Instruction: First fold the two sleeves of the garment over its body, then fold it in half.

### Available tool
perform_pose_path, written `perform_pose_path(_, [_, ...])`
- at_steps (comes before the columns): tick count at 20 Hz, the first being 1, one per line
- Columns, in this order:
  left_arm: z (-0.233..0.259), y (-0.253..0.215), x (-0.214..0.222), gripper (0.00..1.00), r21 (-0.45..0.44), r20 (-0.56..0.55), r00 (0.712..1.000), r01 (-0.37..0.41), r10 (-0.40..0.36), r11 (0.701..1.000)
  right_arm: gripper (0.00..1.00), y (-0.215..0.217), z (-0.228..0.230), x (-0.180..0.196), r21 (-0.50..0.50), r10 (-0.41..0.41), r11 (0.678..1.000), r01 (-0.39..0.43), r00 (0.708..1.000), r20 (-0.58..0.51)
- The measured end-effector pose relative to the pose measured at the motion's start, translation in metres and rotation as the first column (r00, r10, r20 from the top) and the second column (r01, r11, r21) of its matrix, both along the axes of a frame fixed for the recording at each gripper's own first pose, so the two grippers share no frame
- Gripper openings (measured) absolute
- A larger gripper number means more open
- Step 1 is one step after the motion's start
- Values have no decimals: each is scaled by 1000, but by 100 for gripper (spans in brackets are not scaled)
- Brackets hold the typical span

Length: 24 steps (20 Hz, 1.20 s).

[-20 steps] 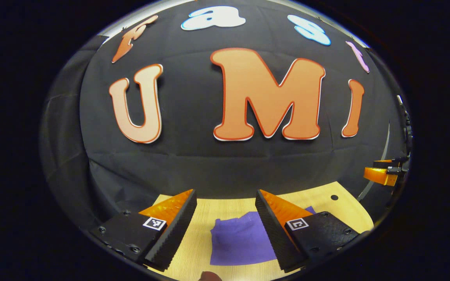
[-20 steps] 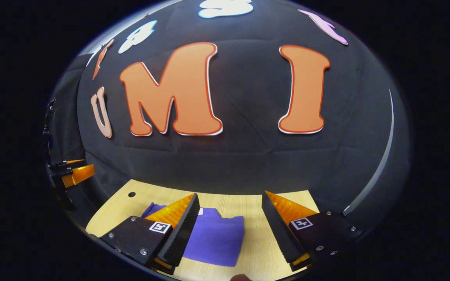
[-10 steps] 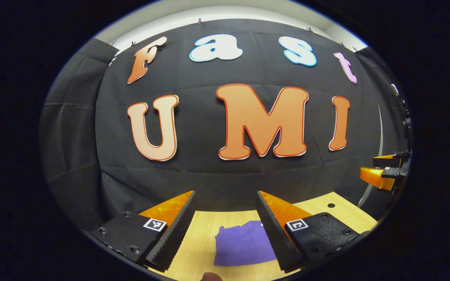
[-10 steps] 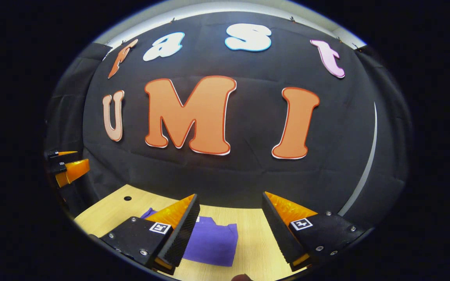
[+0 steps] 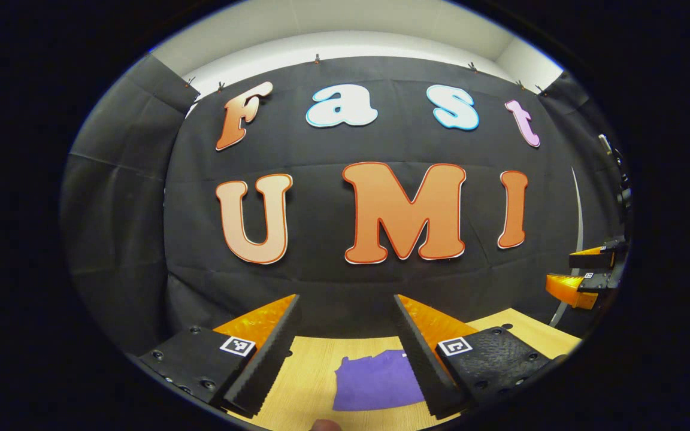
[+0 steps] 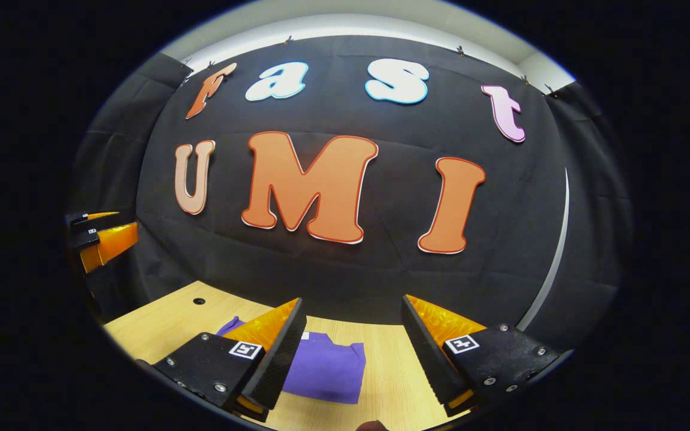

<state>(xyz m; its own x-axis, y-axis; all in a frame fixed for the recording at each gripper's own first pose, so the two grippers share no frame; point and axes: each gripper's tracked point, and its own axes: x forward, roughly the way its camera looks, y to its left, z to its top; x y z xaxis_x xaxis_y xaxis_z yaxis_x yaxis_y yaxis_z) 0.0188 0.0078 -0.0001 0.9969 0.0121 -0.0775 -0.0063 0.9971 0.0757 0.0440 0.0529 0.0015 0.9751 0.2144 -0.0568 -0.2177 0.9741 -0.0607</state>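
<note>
A purple garment [image 5: 375, 382] lies folded into a small flat rectangle on the wooden table [image 5: 309, 371]. In the right gripper view the same purple garment [image 6: 327, 371] sits low and left of centre, partly behind one finger. My left gripper [image 5: 345, 311] hangs above and behind it, open, with nothing between its fingers. My right gripper [image 6: 354, 314] is also open and holds nothing, raised off the table [image 6: 159, 317]. Each gripper shows far off at the edge of the other's view: the right gripper [image 5: 584, 275] and the left gripper [image 6: 99, 239].
The black cloth wall stands close behind the table's far edge. A small round hole [image 6: 199, 300] marks the tabletop at the left. A fingertip [image 5: 324, 425] of the person's hand peeks in at the bottom edge.
Both grippers have pulled up and back from the table, staying open. The garment has shrunk and slid lower in both views, and more of the wall's top shows.
</note>
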Motion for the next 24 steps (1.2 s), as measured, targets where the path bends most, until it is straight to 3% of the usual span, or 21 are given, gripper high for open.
perform_pose_path(3, [-10, 2, -14, 94, 35, 7, 1000, -16, 15, 999, 95, 0, -4, -15, 3, -12, 1000, 12, 999, 34])
perform_pose_path(9, [-17, -3, -31, 94, 15, 27, 1000, -16, 16, 1000, 95, 9, -5, -27, 37, -24, 999, 21, 997, 75])
perform_pose_path(24, [-32, -18, -40, 94, 34, 11, 1000, 22, -22, 999, 95, 27, -17, -41, 42, -9, 999, 5, 997, 80])
